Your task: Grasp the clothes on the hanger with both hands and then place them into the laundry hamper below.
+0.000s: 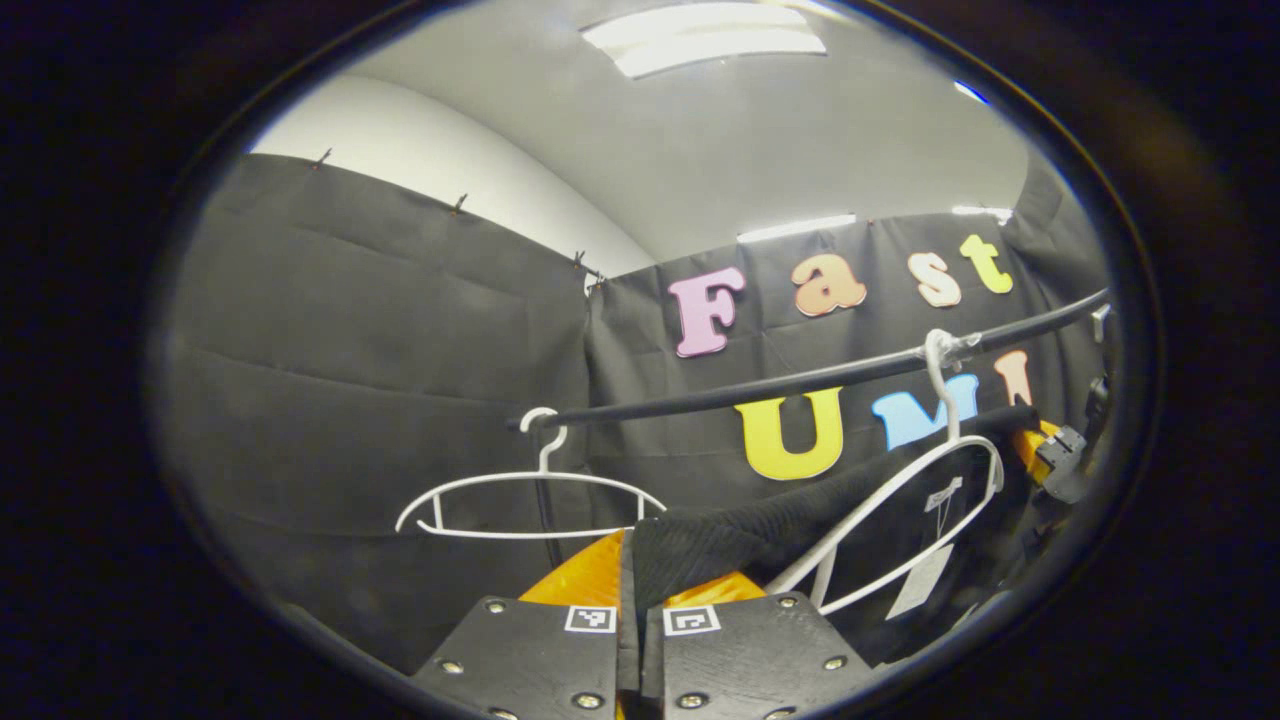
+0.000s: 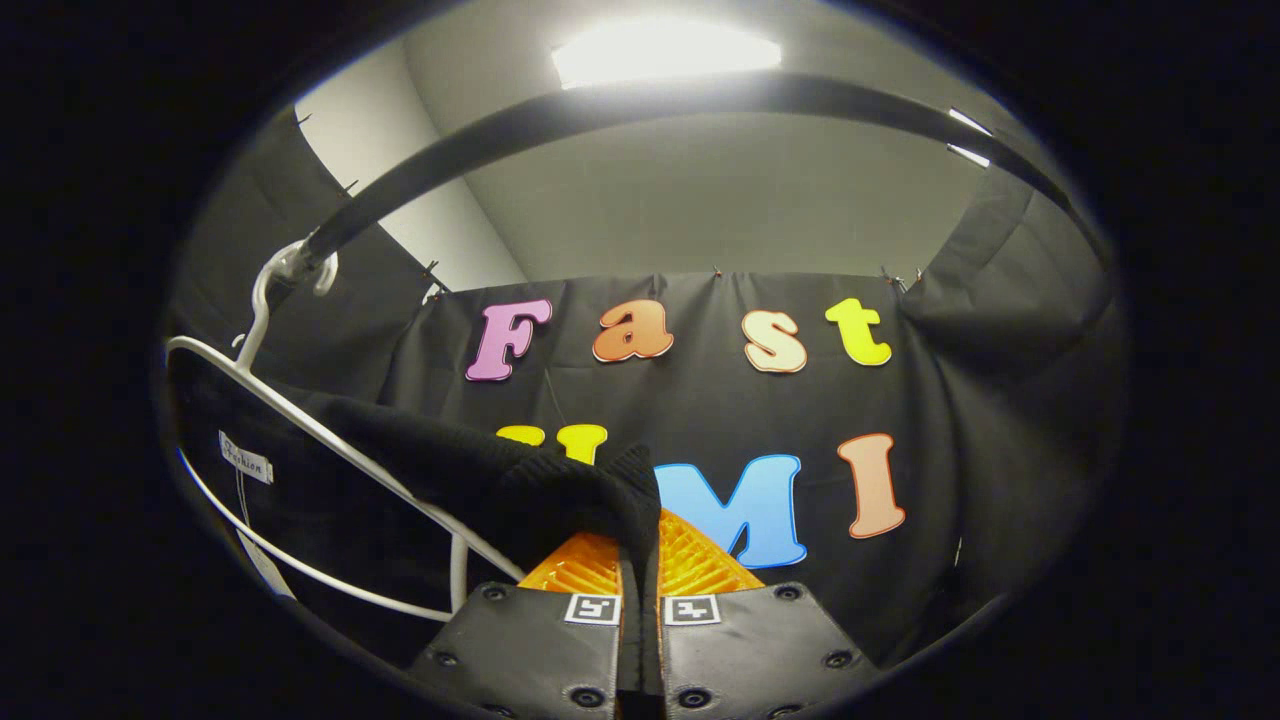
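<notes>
A black knit garment (image 1: 760,530) hangs on a white wire hanger (image 1: 870,510) whose hook is over the black rail (image 1: 760,385). My left gripper (image 1: 640,575) is shut on one end of the garment, with cloth pinched between its fingers. At the far right edge of the left gripper view, my right gripper (image 1: 1035,440) holds the other end. In the right gripper view, the right gripper (image 2: 640,555) is shut on a fold of the garment (image 2: 480,470). The hanger (image 2: 330,440) slopes away to the left under the rail (image 2: 640,100).
An empty white hanger (image 1: 540,476) hangs near the rail's left end, beside a thin upright post (image 1: 545,520). Black cloth walls close in the booth on all sides. A white label (image 2: 245,458) is sewn inside the garment's neck.
</notes>
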Demonstrator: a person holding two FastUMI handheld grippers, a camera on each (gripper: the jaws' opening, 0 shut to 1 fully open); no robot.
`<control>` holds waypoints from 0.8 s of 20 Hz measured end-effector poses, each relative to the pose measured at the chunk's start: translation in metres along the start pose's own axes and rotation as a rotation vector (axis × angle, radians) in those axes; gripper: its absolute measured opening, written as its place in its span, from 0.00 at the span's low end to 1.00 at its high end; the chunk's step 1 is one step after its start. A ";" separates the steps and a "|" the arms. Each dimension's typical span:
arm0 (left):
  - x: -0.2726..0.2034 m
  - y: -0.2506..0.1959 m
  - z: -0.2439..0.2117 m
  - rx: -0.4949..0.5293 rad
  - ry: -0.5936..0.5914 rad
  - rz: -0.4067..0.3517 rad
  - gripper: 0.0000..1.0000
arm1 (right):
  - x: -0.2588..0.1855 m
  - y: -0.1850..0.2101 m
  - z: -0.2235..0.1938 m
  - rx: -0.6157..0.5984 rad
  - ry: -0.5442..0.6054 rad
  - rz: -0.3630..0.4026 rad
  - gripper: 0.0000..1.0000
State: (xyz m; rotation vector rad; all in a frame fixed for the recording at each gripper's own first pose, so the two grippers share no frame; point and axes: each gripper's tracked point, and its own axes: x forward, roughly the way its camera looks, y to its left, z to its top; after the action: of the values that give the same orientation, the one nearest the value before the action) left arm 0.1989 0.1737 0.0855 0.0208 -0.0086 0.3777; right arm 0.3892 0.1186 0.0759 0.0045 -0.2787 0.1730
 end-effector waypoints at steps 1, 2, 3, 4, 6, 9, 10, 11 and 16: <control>0.005 -0.001 -0.008 -0.015 0.022 -0.009 0.02 | 0.003 -0.003 -0.011 0.003 0.026 0.003 0.01; 0.009 -0.002 -0.017 -0.030 0.043 -0.020 0.02 | 0.006 -0.001 -0.020 0.002 0.049 0.006 0.01; 0.012 -0.002 -0.025 -0.043 0.061 -0.026 0.02 | 0.008 -0.001 -0.026 -0.003 0.070 0.009 0.01; 0.015 -0.002 -0.034 -0.056 0.076 -0.032 0.02 | 0.009 -0.001 -0.033 -0.007 0.088 0.016 0.00; 0.021 -0.004 -0.042 -0.082 0.084 -0.045 0.02 | 0.010 0.004 -0.041 -0.016 0.107 0.024 0.01; 0.026 -0.001 -0.043 -0.100 0.071 -0.067 0.02 | 0.004 0.005 -0.046 -0.024 0.114 0.038 0.02; 0.027 -0.001 -0.042 -0.101 0.068 -0.076 0.02 | 0.003 0.005 -0.049 -0.018 0.122 0.048 0.01; 0.027 -0.001 -0.041 -0.102 0.065 -0.089 0.02 | 0.003 0.007 -0.051 -0.005 0.131 0.060 0.01; 0.027 -0.004 -0.035 -0.131 0.065 -0.195 0.02 | 0.000 0.014 -0.059 0.105 0.190 0.155 0.02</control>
State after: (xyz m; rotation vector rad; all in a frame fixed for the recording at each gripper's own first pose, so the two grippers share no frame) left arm 0.2257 0.1805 0.0509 -0.1197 0.0329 0.1822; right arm 0.4027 0.1337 0.0190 0.0699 -0.0797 0.3403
